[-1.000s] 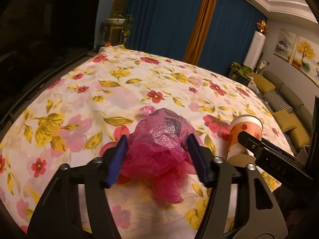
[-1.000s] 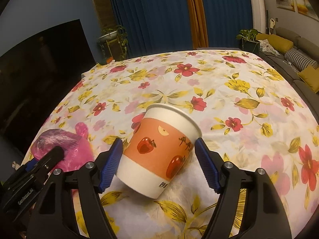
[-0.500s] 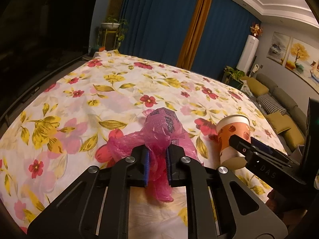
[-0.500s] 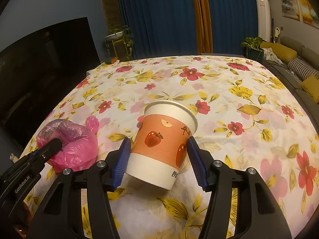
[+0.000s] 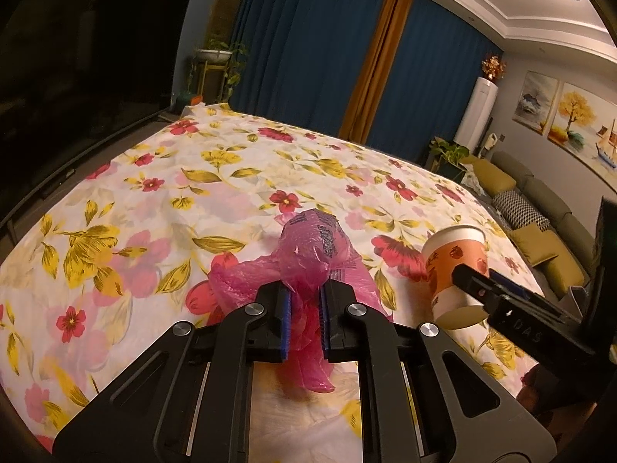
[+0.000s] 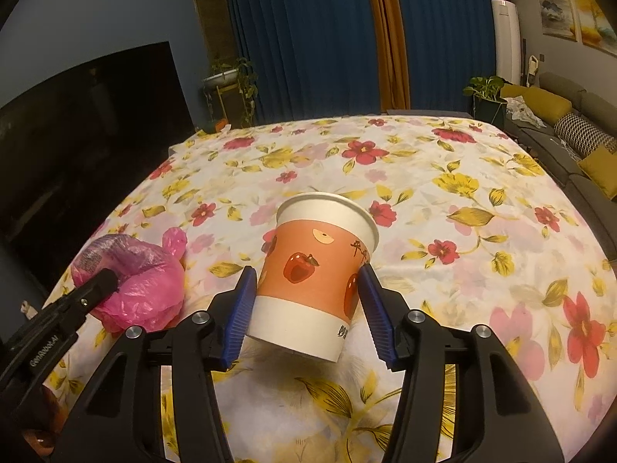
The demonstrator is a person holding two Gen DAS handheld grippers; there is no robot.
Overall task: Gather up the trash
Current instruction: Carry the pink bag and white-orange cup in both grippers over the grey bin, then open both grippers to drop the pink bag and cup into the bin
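Since a second ago both tongs have been closing. The left tongs (image 5: 304, 318), wide apart around the pink plastic bag (image 5: 308, 254) back then, are now pinched nearly together on it, film bunching between the blue pads (image 5: 286, 320) and a tail hanging out below. The right tongs (image 6: 308, 310) have just been narrowing on the paper cup (image 6: 316, 274); from the right wrist view the pads (image 6: 241, 316) are sitting against the cup's lower sides, and the cup is tilting, base lifted toward the camera, rim pointing away. Neither hand has shifted much.

Positions: the bag is sitting on the flowered tabletop (image 5: 154, 200) near its close edge, its bulb with dark print poking up past the left pads. The cup is just to the right of the bag, apart from it, orange band with red apple prints, white rim and white base. In the left wrist view the cup (image 5: 455, 266) is showing behind the black finger of the right tongs (image 5: 501, 301). In the right wrist view the bag (image 6: 135, 285) is lying at lower left, with the left tongs' black finger (image 6: 92, 289) on it.

Surroundings: a dark TV screen (image 5: 77, 96) is running along the left side, blue curtains (image 6: 300, 38) are hanging behind the tabletop, and a sofa (image 5: 540, 212) with yellow cushions is standing off to the right.
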